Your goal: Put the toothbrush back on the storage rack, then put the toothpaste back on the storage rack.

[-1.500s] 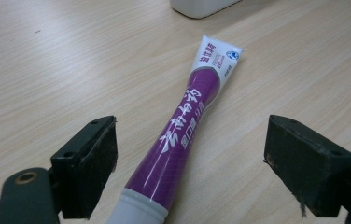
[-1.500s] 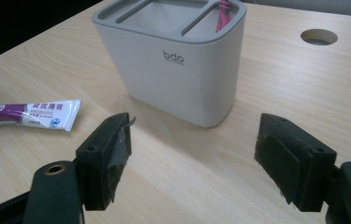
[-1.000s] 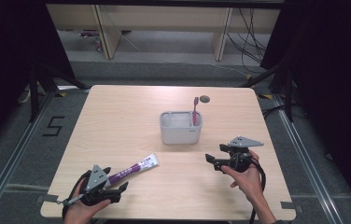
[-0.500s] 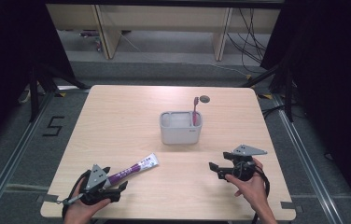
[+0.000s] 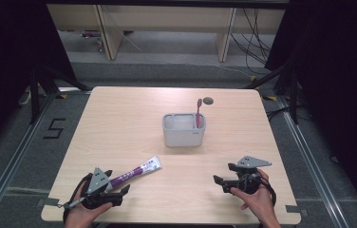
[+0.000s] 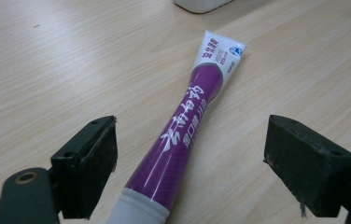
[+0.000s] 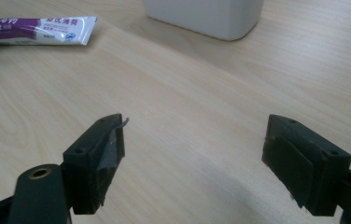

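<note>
The fingers (image 6: 87, 175) of the left gripper (image 6: 190, 175) stand wide astride the cap end of the tube (image 6: 183, 135), which lies flat near the counter's (image 5: 119, 118) front-left corner, seemingly ready to close, while the right gripper (image 7: 201, 168), also wide, idles near the front-right corner.

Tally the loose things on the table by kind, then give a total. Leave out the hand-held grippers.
Toothpaste tube: 1
Toothbrush: 1, standing in the holder
Holder: 1
Total: 3
</note>
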Motion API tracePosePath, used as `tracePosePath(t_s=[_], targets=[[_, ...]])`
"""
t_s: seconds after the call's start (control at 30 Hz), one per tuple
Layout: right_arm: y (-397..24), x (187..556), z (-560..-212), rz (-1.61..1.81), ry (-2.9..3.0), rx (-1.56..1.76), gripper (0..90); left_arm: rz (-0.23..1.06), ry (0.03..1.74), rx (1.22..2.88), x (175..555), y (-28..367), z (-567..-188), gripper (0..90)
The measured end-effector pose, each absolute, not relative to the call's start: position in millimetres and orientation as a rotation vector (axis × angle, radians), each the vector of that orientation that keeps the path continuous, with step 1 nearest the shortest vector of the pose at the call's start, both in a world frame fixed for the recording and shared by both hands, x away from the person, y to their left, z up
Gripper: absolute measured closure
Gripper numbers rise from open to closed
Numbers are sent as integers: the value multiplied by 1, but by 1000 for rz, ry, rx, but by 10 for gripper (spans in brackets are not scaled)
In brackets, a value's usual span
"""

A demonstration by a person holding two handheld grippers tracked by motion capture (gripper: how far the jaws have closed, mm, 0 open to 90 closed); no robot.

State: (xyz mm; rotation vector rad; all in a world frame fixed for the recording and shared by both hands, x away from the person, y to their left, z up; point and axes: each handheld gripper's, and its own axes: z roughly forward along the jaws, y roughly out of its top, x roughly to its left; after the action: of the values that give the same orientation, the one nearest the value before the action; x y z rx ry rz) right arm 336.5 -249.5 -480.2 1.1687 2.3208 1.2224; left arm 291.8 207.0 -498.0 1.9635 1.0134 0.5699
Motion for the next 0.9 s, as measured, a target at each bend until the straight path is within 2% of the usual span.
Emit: tracePosePath(t_s=[0.9], targets=[[-257, 295, -490, 1215, 2375, 1222, 211, 543, 996, 1998, 293, 205, -500, 156]])
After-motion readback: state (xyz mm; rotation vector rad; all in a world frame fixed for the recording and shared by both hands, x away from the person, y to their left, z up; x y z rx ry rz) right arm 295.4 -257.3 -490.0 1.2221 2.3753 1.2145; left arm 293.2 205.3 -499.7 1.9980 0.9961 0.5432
